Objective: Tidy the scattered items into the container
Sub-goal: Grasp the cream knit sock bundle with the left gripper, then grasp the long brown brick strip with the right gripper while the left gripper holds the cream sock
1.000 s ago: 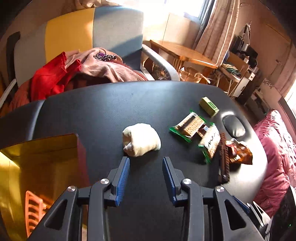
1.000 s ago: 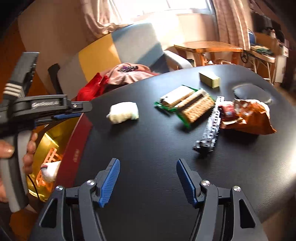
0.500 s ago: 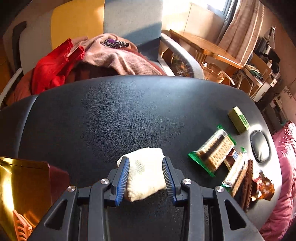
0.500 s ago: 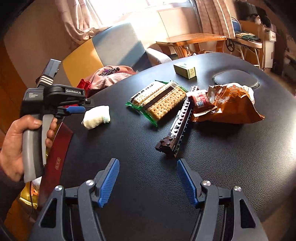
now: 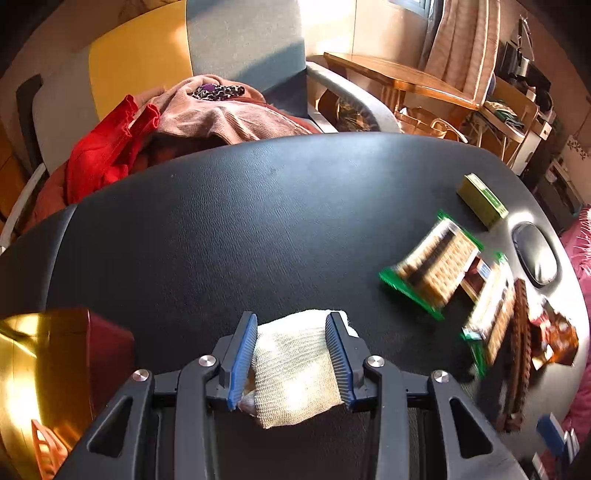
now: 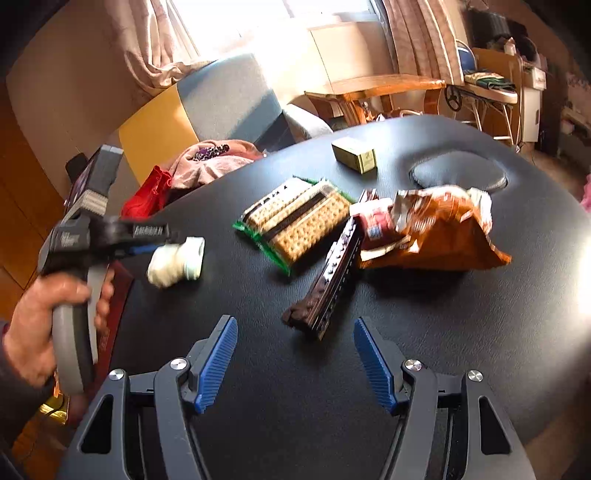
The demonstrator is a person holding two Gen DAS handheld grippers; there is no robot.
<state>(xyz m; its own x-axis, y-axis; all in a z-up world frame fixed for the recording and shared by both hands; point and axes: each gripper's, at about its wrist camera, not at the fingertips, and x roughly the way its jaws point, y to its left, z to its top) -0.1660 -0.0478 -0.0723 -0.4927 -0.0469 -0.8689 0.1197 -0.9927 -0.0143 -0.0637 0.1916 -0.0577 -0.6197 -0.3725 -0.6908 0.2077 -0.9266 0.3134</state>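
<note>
The left hand-held gripper (image 5: 291, 363) straddles the gauze roll (image 5: 295, 373), pads not squeezing; close squarely. The right hand-held gripper (image 6: 291, 363) is open, empty.

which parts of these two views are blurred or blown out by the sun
Left wrist view: the cracker packs on the right are smeared by motion, the bandage roll between the left gripper pads stays sharp, and glare washes the gold container. Right wrist view: the window is blown out, the hand and the left gripper are blurred, and the right gripper is crisp.
</note>
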